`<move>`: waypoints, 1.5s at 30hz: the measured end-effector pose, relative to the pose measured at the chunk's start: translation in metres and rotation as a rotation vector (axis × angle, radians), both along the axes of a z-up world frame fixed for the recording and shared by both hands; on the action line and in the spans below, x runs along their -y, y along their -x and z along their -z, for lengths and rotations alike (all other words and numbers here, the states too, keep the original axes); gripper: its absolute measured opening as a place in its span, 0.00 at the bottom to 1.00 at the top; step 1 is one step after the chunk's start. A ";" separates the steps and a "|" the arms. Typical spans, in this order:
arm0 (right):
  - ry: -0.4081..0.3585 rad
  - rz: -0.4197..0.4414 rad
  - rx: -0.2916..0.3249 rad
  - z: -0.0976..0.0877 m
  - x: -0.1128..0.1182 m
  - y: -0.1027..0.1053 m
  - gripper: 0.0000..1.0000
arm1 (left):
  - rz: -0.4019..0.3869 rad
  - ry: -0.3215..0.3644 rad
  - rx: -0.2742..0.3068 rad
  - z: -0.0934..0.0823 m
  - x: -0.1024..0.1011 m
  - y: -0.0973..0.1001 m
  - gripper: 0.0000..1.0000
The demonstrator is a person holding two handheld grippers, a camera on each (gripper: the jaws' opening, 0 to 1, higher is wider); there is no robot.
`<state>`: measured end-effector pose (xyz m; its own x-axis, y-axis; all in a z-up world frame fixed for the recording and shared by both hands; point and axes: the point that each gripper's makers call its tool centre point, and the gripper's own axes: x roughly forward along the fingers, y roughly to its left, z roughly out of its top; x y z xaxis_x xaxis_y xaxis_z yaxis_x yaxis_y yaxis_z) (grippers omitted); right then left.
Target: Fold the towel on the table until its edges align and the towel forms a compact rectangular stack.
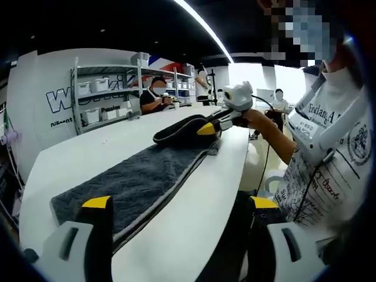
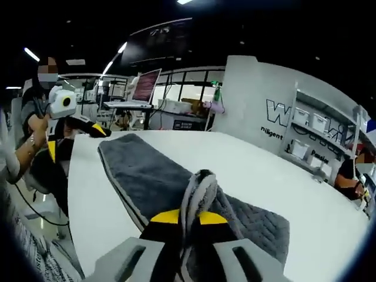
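Note:
A long dark grey towel point(image 1: 135, 182) lies flat along the white table point(image 1: 88, 153). In the left gripper view my left gripper point(image 1: 179, 202) is open, jaws wide apart at the towel's near end, with the left jaw over the near corner. The right gripper point(image 1: 211, 126) is shut on the far end, which is lifted and curled off the table. In the right gripper view the towel point(image 2: 153, 176) runs away from me, with a fold of it pinched between the right gripper's point(image 2: 189, 217) yellow tips. The left gripper point(image 2: 75, 141) hangs at the far end, jaws apart.
Metal shelves with white bins point(image 1: 106, 100) stand against the wall behind the table, and a person point(image 1: 155, 97) sits by them. The person holding the grippers point(image 1: 329, 147) stands at the table's right edge. A monitor point(image 2: 147, 85) stands on a desk beyond the table.

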<state>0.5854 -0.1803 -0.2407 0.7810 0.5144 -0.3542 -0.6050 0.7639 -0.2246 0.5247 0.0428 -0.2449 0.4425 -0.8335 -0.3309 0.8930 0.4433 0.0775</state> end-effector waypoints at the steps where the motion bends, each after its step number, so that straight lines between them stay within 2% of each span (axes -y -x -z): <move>1: 0.032 -0.005 0.004 0.001 -0.001 0.000 0.06 | -0.001 0.005 -0.005 0.001 0.000 0.001 0.99; 6: 0.037 -0.044 0.013 -0.006 -0.017 -0.001 0.05 | -0.015 0.012 -0.020 0.005 -0.004 0.001 0.99; 16: 0.043 -0.070 0.050 -0.022 -0.041 -0.021 0.05 | -0.063 0.029 -0.026 0.002 -0.024 0.003 0.99; 28: 0.028 -0.176 0.077 -0.039 -0.100 -0.044 0.05 | -0.137 0.047 -0.022 0.001 -0.048 0.010 0.99; 35: 0.024 -0.251 0.086 -0.045 -0.138 -0.042 0.05 | -0.150 0.039 -0.028 0.004 -0.059 0.019 0.99; 45: 0.044 -0.329 0.084 -0.043 -0.184 -0.042 0.05 | -0.200 0.038 -0.041 0.004 -0.083 0.026 0.99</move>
<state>0.6270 0.0034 -0.1977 0.6029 0.7293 -0.3233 -0.7955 0.5190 -0.3127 0.4983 0.1255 -0.2490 0.5869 -0.7428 -0.3222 0.7892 0.6137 0.0228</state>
